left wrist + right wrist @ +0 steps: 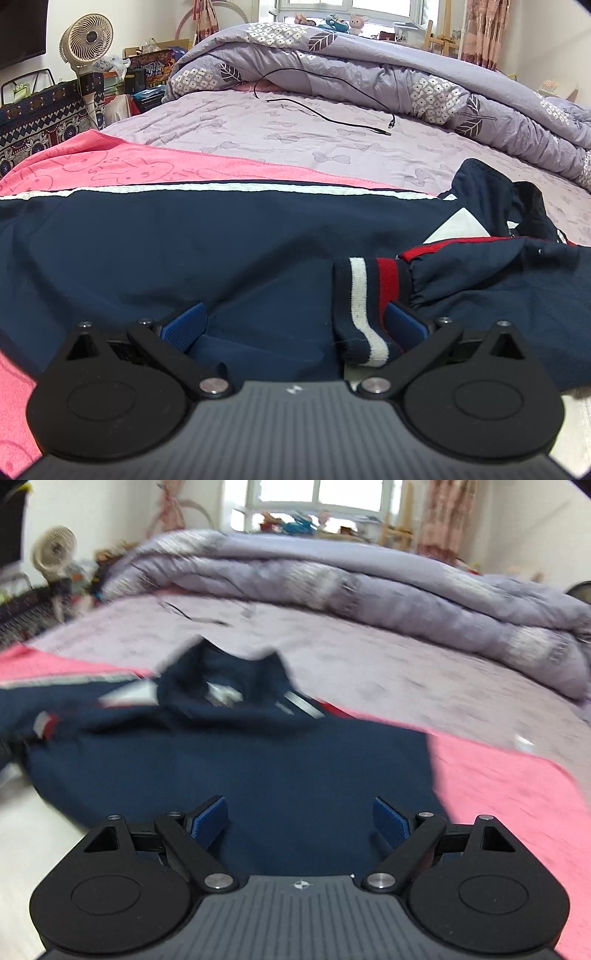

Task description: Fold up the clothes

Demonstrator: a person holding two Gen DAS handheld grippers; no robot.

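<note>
A navy jacket (147, 251) with white and red trim lies spread over a pink towel (92, 166) on the bed. In the left wrist view its striped sleeve cuff (364, 302) lies folded across the body. My left gripper (293, 325) stands wide open just over the fabric, and the cuff sits beside its right pad (402, 325). The right wrist view is blurred. It shows the jacket (258, 768) with its raised collar (229, 686) further back. Low over the jacket's near part, my right gripper (299, 819) is open with nothing clamped between its pads.
Beyond the pink towel (498, 794) lies the lilac bed sheet (295, 129) with a black cable (332, 118) on it. A bunched grey-purple duvet (369, 66) fills the far side. A fan (86, 37) and clutter stand off the bed at left.
</note>
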